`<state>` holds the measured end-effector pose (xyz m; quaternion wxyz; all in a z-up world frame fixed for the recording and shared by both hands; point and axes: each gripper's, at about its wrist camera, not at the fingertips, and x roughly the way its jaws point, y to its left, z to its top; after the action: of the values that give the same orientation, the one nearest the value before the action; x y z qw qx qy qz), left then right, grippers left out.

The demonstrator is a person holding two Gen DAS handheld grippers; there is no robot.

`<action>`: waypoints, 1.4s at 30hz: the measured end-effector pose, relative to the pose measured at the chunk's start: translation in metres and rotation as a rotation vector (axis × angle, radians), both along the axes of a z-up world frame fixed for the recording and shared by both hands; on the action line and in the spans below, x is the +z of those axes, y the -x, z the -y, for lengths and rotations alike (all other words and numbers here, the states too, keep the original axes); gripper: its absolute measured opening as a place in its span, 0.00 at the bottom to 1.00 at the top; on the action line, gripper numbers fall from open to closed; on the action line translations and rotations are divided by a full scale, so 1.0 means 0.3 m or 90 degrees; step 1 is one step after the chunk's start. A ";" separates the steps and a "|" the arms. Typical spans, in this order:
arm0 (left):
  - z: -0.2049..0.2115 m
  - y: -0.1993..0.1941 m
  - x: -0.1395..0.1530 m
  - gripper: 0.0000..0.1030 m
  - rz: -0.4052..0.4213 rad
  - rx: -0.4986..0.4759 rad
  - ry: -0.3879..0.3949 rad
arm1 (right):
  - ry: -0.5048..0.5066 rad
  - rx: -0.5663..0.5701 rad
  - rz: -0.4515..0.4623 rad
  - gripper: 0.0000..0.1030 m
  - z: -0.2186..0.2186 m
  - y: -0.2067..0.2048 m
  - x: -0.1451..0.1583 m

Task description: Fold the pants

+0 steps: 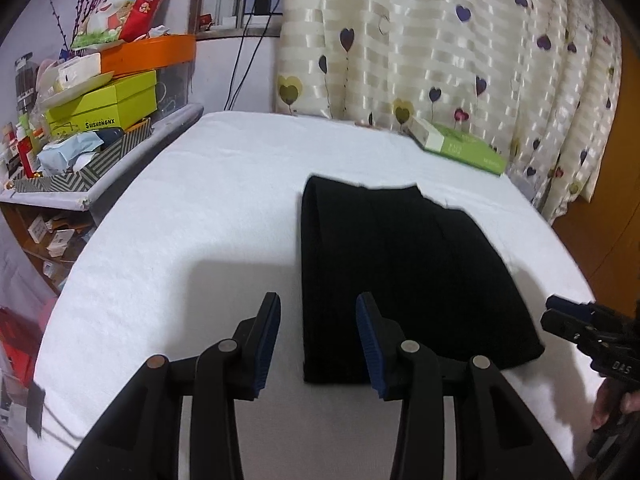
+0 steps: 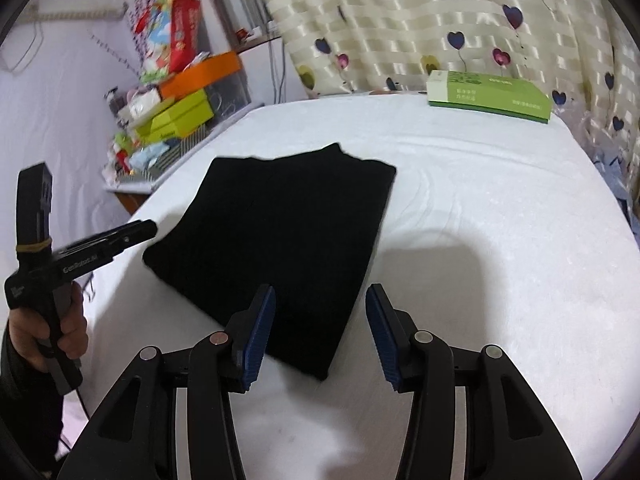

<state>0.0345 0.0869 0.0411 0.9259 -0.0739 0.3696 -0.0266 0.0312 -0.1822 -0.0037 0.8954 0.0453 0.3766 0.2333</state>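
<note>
Left gripper (image 1: 318, 340) jaws spread, right gripper (image 2: 320, 330) likewise (both empty), black pants (image 2: 276, 248) folded on bed (image 2: 480, 240)

Both wrist views: low, near, facing the curtain (image 1: 440, 40); left-side and right-side angles share the folded pants (image 1: 400, 272) between them.

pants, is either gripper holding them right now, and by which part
Nothing is held. The left gripper and right gripper are both open above the folded black pants.
</note>
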 end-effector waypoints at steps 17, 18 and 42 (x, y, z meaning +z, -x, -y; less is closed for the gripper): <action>-0.051 -0.230 -0.104 0.55 -0.077 -0.032 0.137 | -0.075 0.010 -0.088 0.49 -0.027 -0.257 -0.075; -0.055 -0.239 -0.112 0.56 -0.083 -0.032 0.151 | -0.079 0.008 -0.093 0.50 -0.027 -0.267 -0.082; -0.012 -0.266 -0.126 0.47 -0.104 -0.061 0.177 | -0.127 0.006 -0.113 0.25 -0.043 -0.293 -0.086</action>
<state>0.1144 0.0905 0.0034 0.8712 -0.1858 0.4394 -0.1158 0.1192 -0.1694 -0.0296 0.8485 0.1526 0.4294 0.2690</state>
